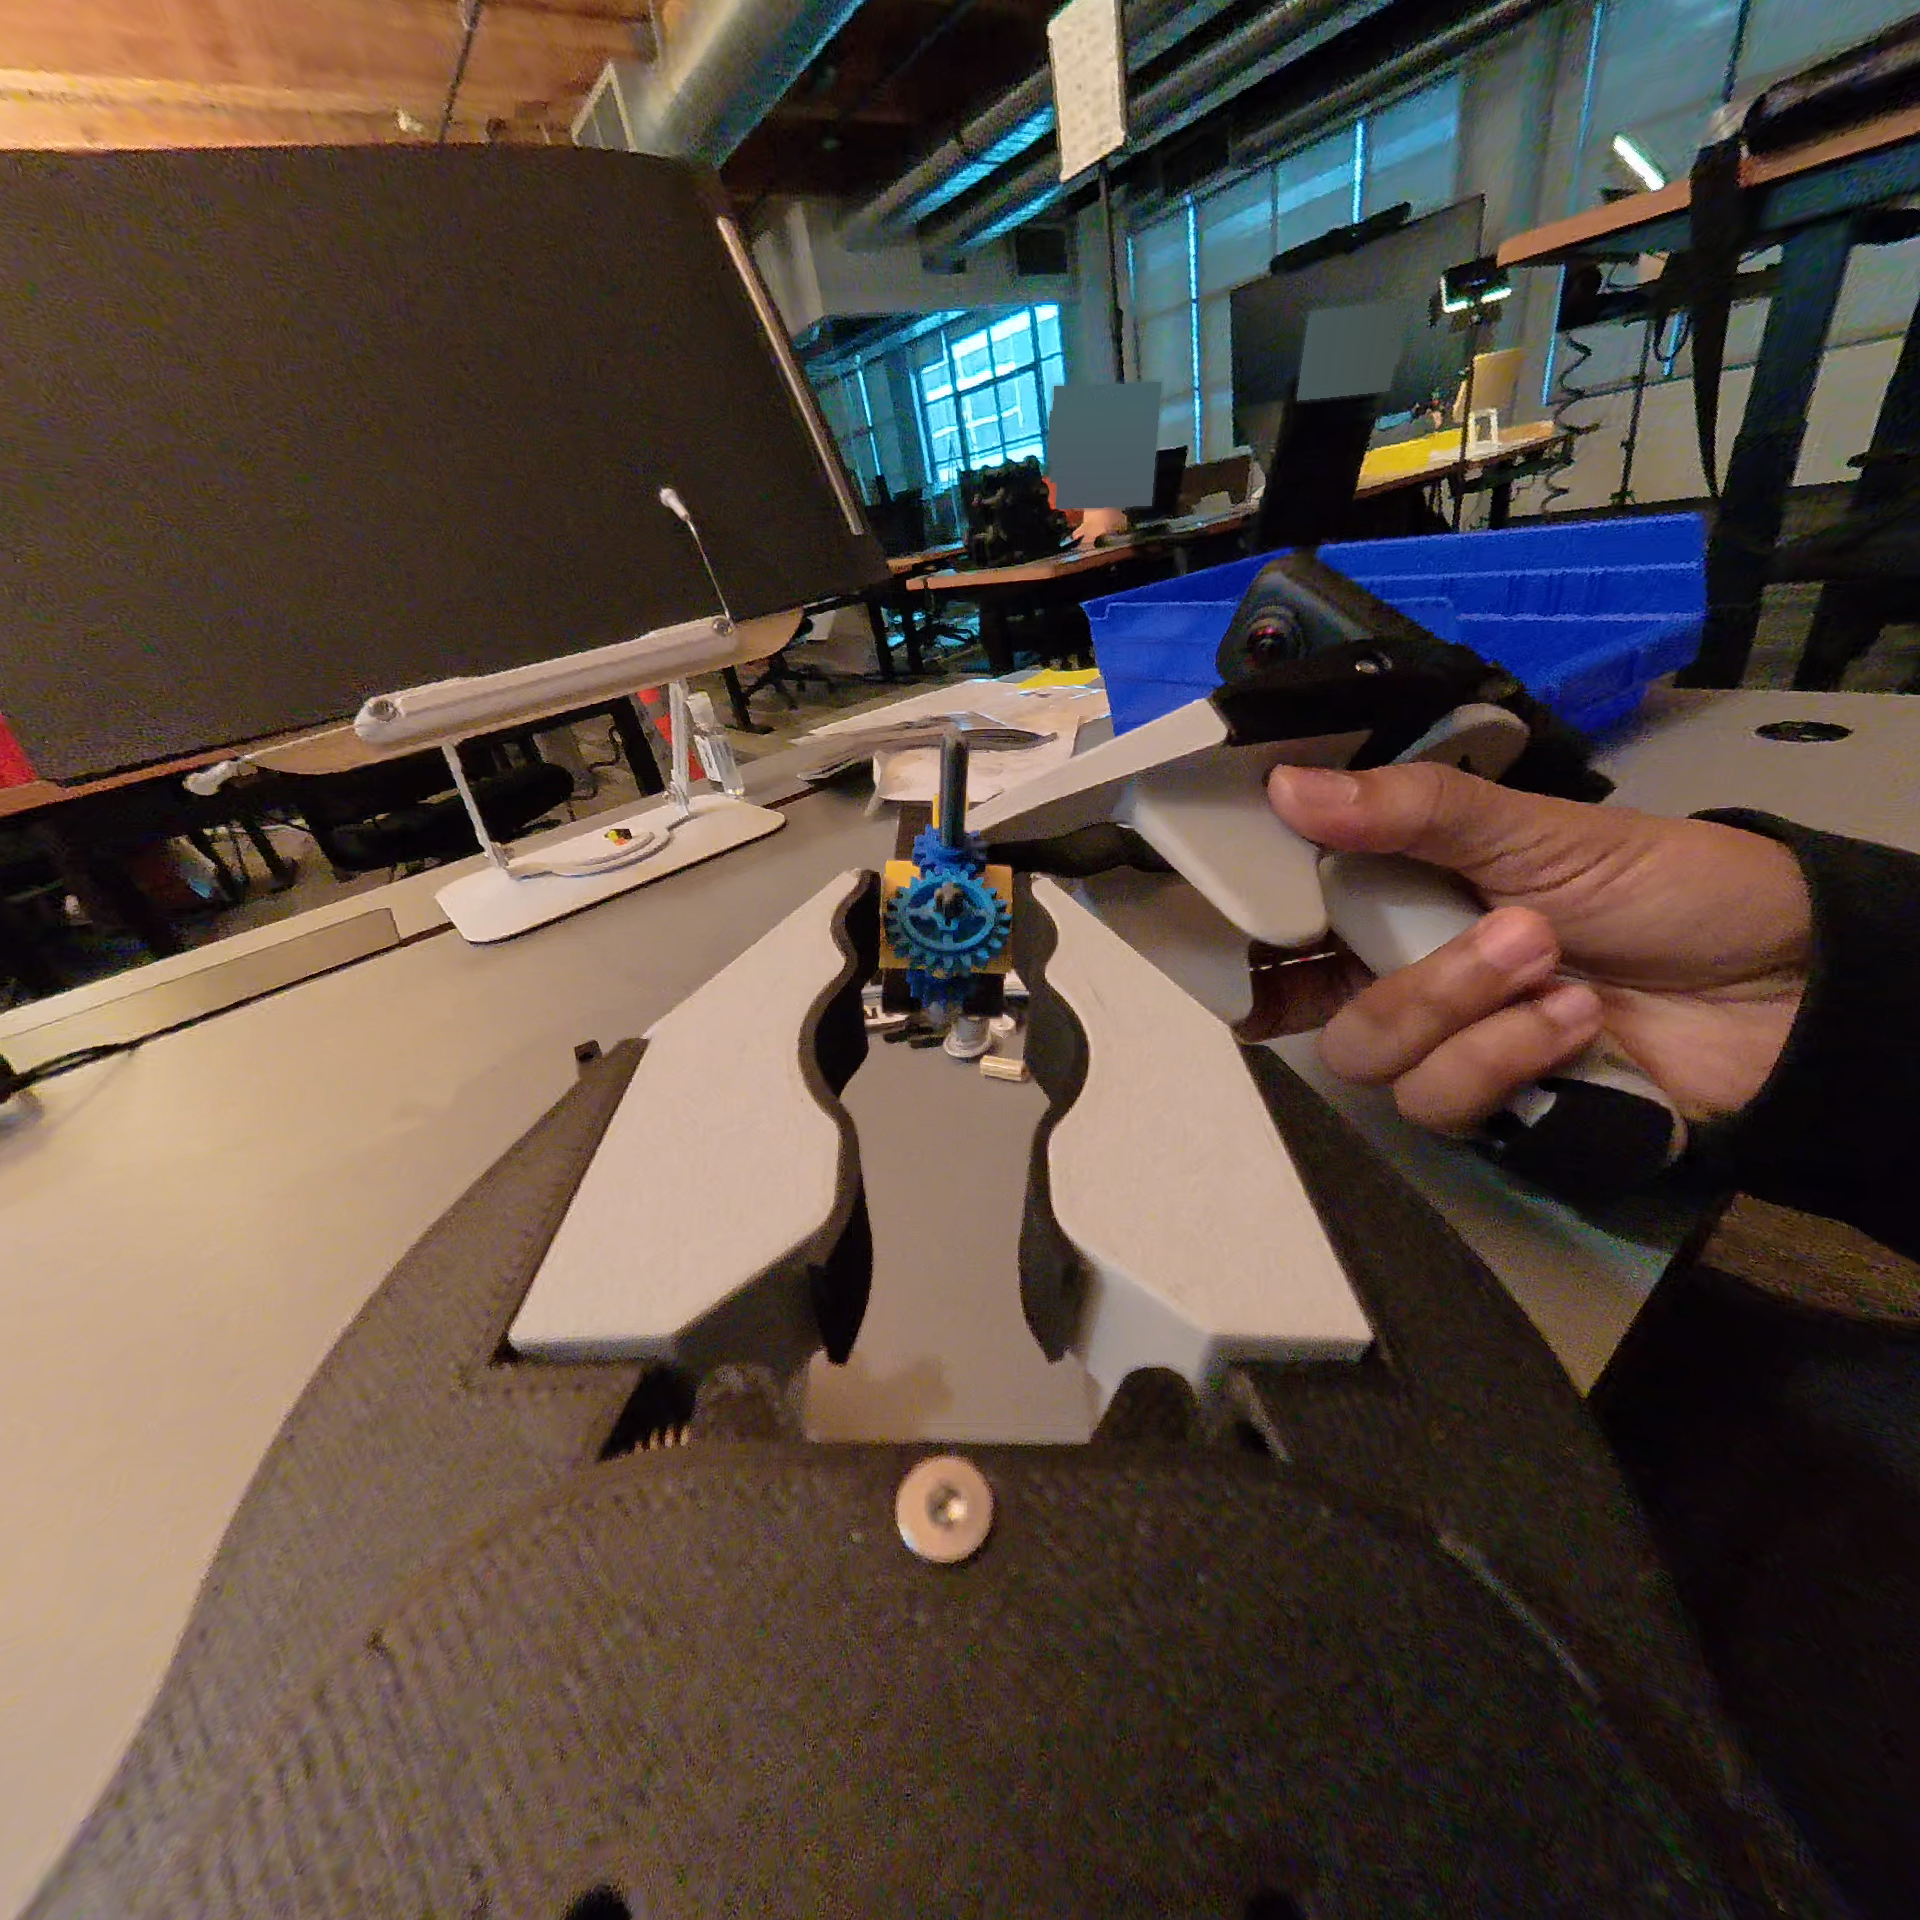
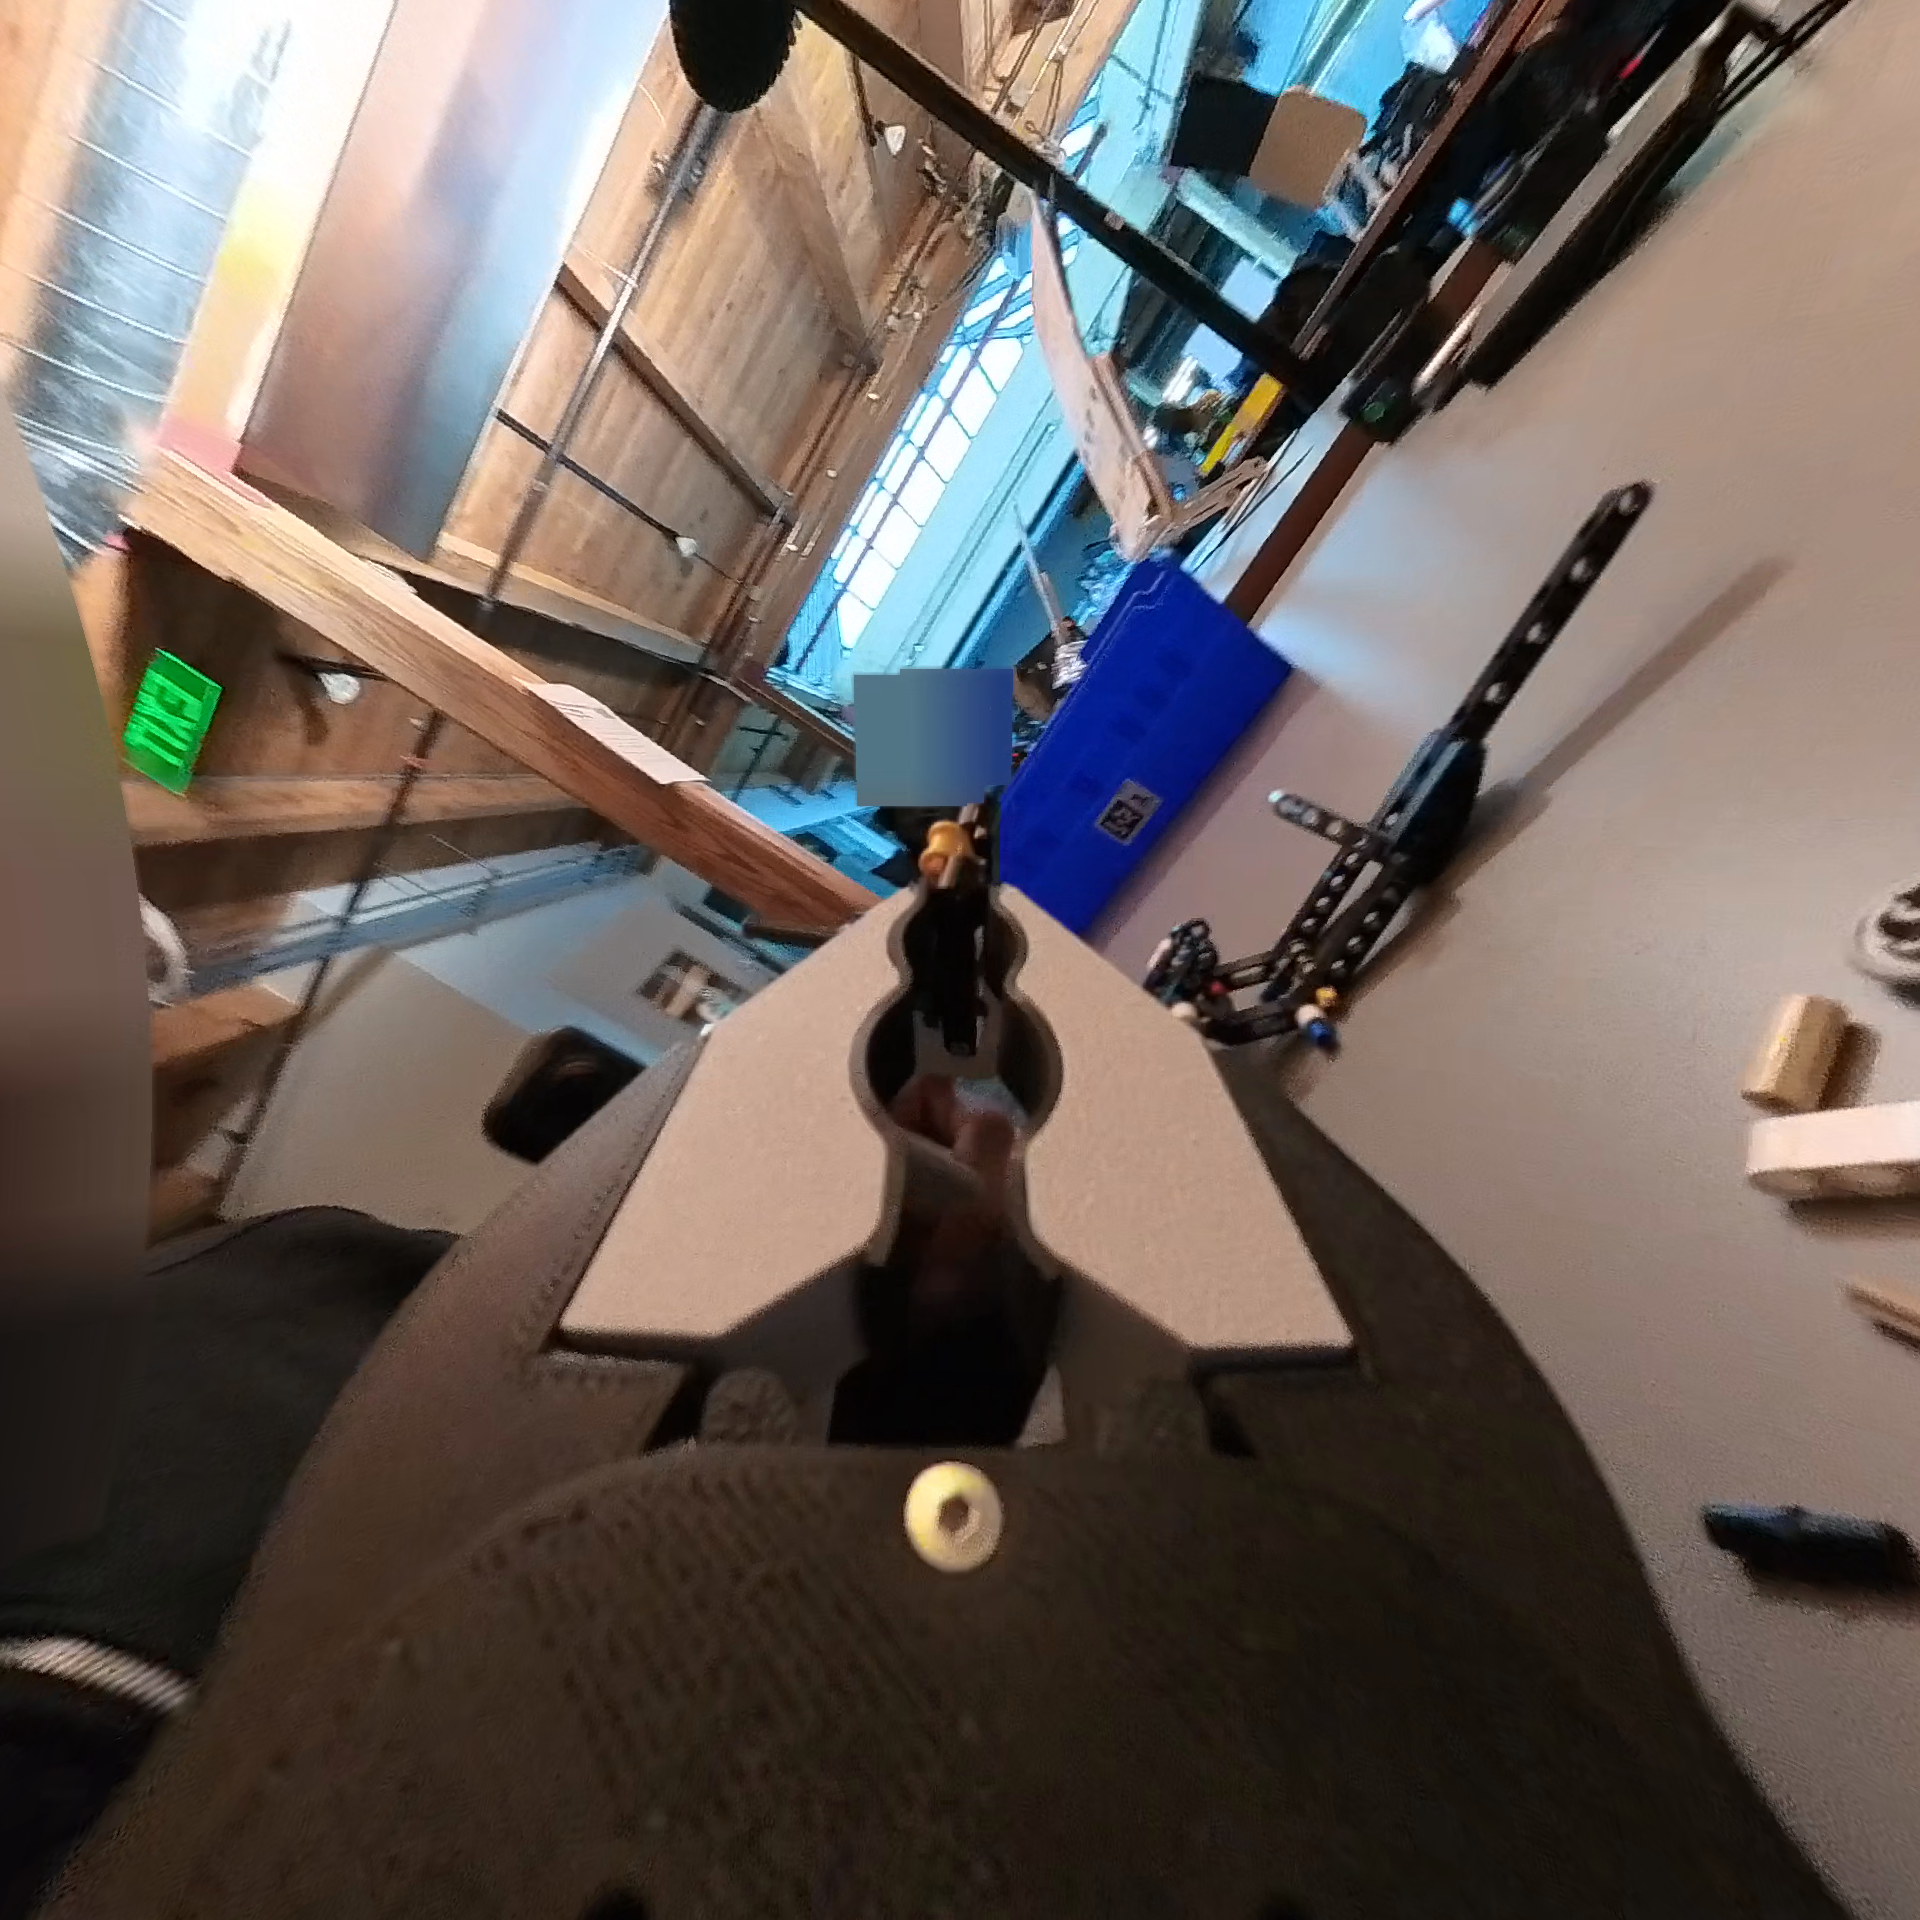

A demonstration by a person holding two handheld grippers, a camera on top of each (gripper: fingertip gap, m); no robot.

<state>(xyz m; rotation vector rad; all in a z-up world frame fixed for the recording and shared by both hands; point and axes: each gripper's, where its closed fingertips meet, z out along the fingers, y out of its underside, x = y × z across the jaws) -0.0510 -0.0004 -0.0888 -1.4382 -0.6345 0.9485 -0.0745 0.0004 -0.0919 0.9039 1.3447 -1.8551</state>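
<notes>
The left gripper [image 1: 943, 914] pinches the yellow gear block [image 1: 943, 920], the right gripper [image 2: 951, 925] clamps its black axle [image 1: 952, 774] — twisting sideways could jam the axle or loosen either grip.

Between your left tongs [image 1: 945, 914] sits the gear block [image 1: 943, 920], with the axle [image 1: 952, 774] rising from its top. Your right tongs [image 1: 982, 826] reach it from the right. Behind them a bin [image 1: 1558, 592] lies on the tabletop [image 1: 260, 1091]; a lamp [image 1: 582, 790] stands far left.
</notes>
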